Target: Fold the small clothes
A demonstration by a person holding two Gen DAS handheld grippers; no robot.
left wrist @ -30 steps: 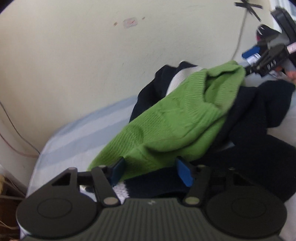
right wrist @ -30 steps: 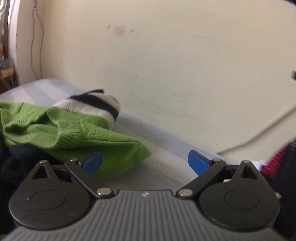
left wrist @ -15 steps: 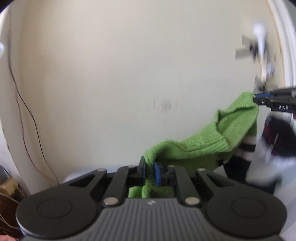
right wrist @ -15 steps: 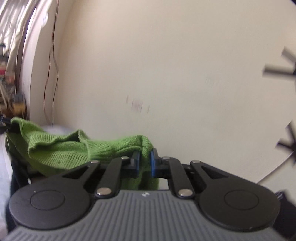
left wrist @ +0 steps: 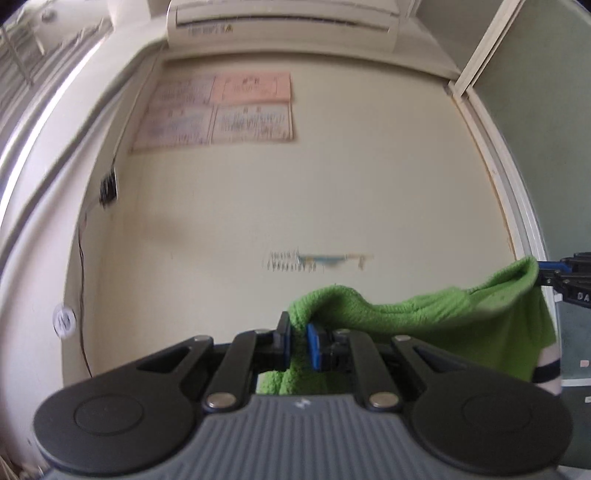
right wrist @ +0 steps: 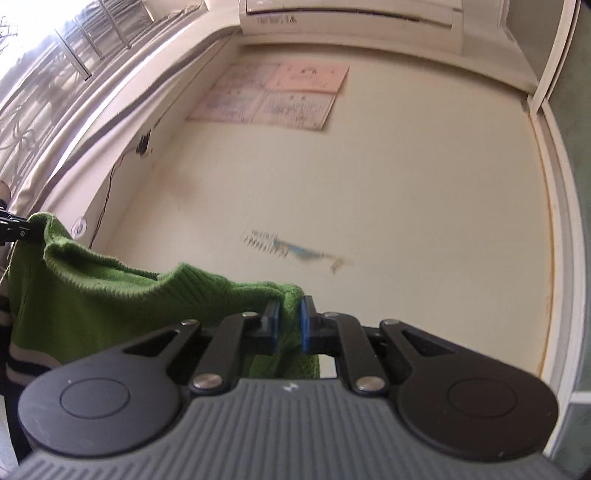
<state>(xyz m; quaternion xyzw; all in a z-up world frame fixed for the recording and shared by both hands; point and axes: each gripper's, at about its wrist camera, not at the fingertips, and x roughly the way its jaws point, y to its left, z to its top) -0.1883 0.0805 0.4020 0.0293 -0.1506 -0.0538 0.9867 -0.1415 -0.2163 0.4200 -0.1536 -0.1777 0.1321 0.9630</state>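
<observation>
A small green knit sweater point(left wrist: 443, 325) with a white and dark striped hem hangs in the air, stretched between my two grippers. My left gripper point(left wrist: 298, 345) is shut on one top corner of it. My right gripper point(right wrist: 288, 326) is shut on the other top corner; the sweater point(right wrist: 92, 295) spreads to the left in the right wrist view. Each gripper also shows at the edge of the other's view, the right gripper point(left wrist: 554, 275) and the left gripper point(right wrist: 14, 225). The bed and the other clothes are out of view.
Both cameras face a cream wall point(left wrist: 295, 206) with pinned papers point(left wrist: 221, 107), an air conditioner point(left wrist: 280, 18) above, a cable point(left wrist: 83, 295) at the left and a door frame point(left wrist: 513, 206) at the right. A curtained window point(right wrist: 55, 74) is at the left.
Both grippers closed on the green sweater's corners and lifted it off the pile of clothes on the bed. Both views tilted up to the wall and ceiling.
</observation>
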